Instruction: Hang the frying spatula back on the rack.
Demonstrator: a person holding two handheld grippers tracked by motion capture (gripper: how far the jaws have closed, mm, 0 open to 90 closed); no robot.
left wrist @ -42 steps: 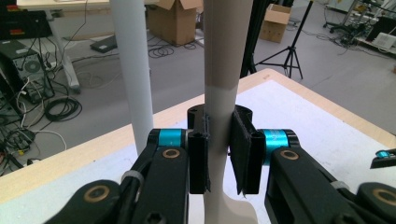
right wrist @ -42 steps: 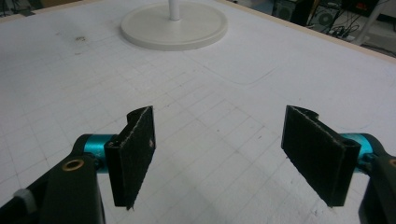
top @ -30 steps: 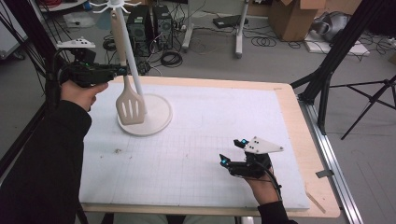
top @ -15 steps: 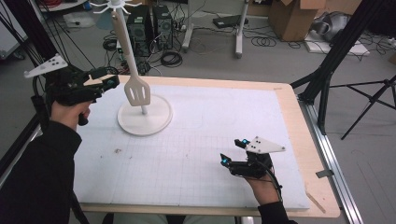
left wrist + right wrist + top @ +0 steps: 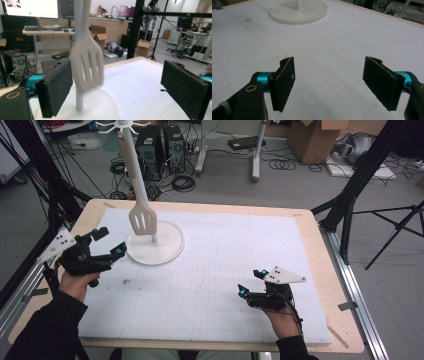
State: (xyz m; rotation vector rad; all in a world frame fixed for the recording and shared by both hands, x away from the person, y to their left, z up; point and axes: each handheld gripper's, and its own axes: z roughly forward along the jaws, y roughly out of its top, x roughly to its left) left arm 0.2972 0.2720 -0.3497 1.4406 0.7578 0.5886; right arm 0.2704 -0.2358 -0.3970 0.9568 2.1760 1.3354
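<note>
**Q:** Where does the spatula hang, seen from the left gripper [image 5: 111,245]?

**A:** The white slotted spatula [image 5: 141,218] hangs from the hook rack [image 5: 121,126] atop a white stand [image 5: 155,243]. In the left gripper view its blade [image 5: 88,65] sits just ahead of the jaws, nearer the left one, touching neither. The jaws stand wide apart and hold nothing.

**Q:** And the right gripper [image 5: 241,291]?

**A:** It rests low over the white gridded mat [image 5: 240,245] near the table's [image 5: 320,240] front edge, jaws spread, nothing between them. The stand's round base [image 5: 299,11] lies well ahead of it, to its left, and the left gripper is far off on that same side.
</note>
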